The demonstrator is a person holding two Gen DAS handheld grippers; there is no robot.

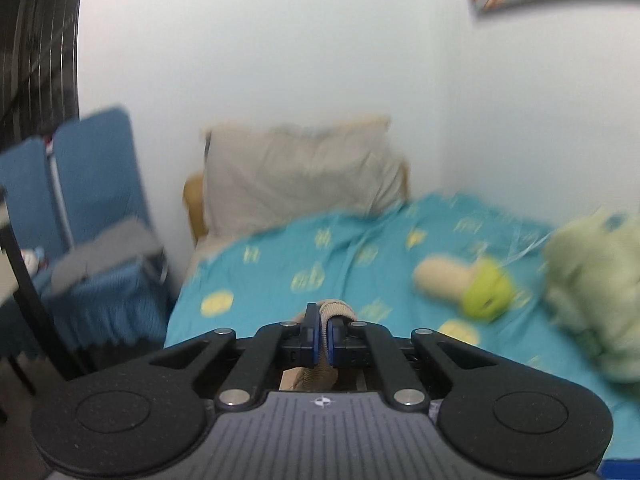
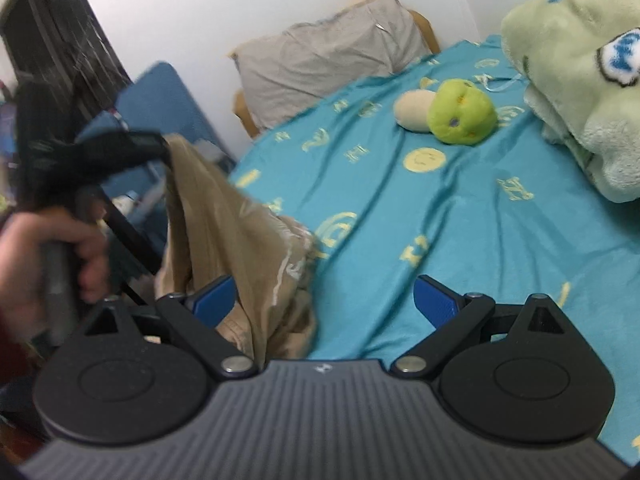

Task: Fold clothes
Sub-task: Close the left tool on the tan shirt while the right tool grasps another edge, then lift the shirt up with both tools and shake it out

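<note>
Nearest the lens in the left wrist view, the left gripper [image 1: 323,330] is seen clamped on a rolled tan edge of the trousers [image 2: 236,240], probably the waistband or a hem, though motion blur makes that hard to call. From the right wrist view the same garment is held up high on the left by that gripper, gripped in the person's hand [image 2: 52,256], so the cloth hangs down in a long vertical drape, its lower part bunched on the near left edge of the bed [image 2: 460,220].

The right gripper [image 2: 324,300] is held with its fingers [image 2: 436,300] wide apart and nothing between them. The hanging cloth is found just left of centre, right beside the left finger, so the long axis runs top to bottom across the opening. The right gripper is clearly the nearer free one, and a small shift left would likely be needed to catch the dangling part.

As for the room: a teal sheet with yellow prints is spread over the bed, a grey pillow [image 2: 332,56] is propped at the far end against a white wall, a green plush toy [image 2: 460,114] lies mid-bed, and a big pale green plush [image 2: 580,80] is piled far right. Blue chairs [image 1: 80,184] are seen at left.
</note>
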